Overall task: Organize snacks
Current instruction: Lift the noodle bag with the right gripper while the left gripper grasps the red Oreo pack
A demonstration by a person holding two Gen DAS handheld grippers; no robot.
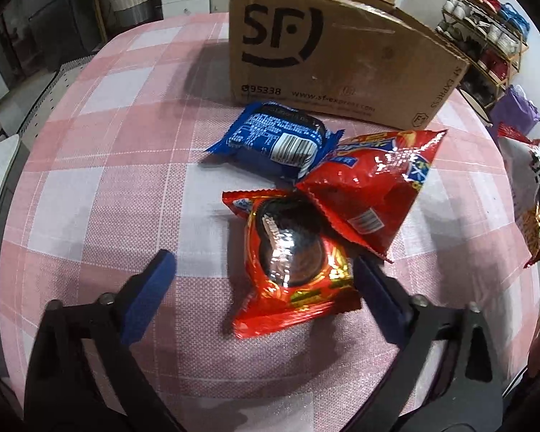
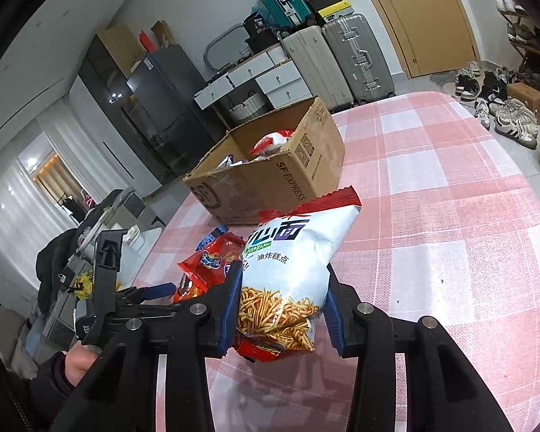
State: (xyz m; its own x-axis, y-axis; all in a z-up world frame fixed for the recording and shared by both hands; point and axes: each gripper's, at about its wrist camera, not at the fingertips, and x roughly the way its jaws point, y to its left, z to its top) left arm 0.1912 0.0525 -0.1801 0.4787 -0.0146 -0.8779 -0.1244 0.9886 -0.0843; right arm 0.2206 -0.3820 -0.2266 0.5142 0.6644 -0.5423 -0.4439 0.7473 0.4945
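My left gripper is open, low over the table, its blue pads on either side of a red cookie packet; the right pad is close to the packet's edge. Behind it lie a red snack bag and a blue cookie packet. The brown SF cardboard box stands behind them. My right gripper is shut on a white noodle-snack bag and holds it above the table. The box is open and holds several snack packs.
The table has a pink and white checked cloth. The white snack bag also shows at the right edge of the left wrist view. The left gripper shows at the left of the right wrist view. Suitcases, drawers and shoes stand beyond the table.
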